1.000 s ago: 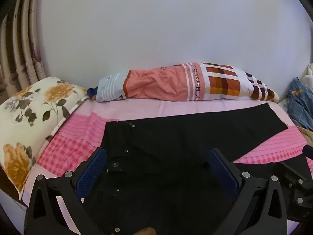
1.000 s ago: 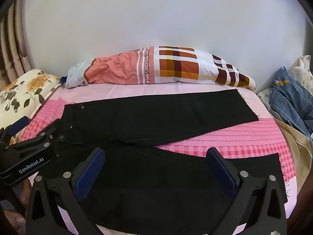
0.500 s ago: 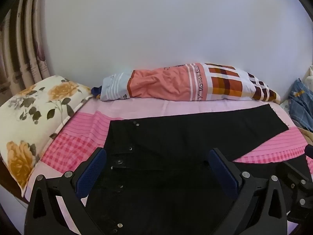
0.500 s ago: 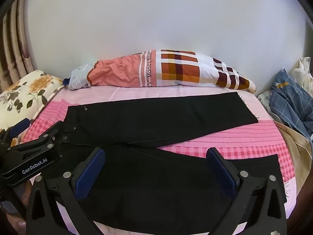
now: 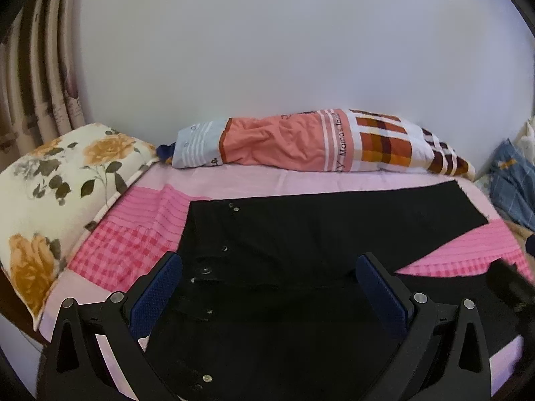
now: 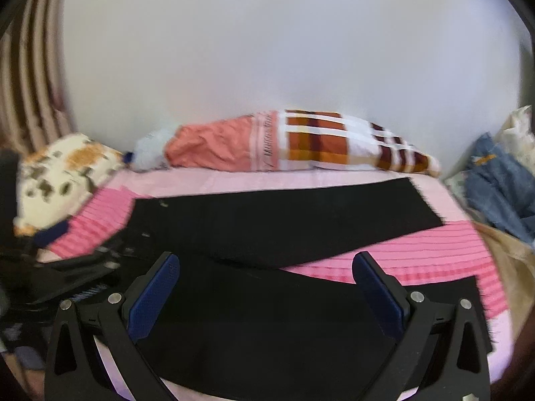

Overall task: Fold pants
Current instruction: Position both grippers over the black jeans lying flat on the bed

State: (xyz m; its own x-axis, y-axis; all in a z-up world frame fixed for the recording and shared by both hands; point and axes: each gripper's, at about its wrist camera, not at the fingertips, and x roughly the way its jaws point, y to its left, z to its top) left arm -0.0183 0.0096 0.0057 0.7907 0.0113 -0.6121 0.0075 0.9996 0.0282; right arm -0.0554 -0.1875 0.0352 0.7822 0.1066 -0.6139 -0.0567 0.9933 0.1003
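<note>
Black pants [image 5: 301, 244] lie spread flat on the pink bed, waist with metal buttons to the left, two legs splayed to the right. My left gripper [image 5: 269, 287] is open and empty, held above the waist and fly. My right gripper [image 6: 265, 287] is open and empty, above the near leg of the pants [image 6: 267, 314]. The far leg [image 6: 301, 214] runs toward the right. The left gripper shows blurred at the left of the right wrist view [image 6: 67, 267]. The right gripper's edge shows at the right of the left wrist view [image 5: 511, 290].
A pink checked bedsheet [image 5: 127, 250] covers the bed. A floral pillow [image 5: 57, 193] lies at the left. An orange plaid bolster [image 5: 317, 147] lies along the white back wall. Blue clothes [image 6: 498, 187] are heaped at the right. Curtains [image 5: 43, 77] hang at the left.
Both grippers have pulled back and risen a little, so the bed looks smaller and lower. The right wrist view is now motion-blurred. The pants have not moved.
</note>
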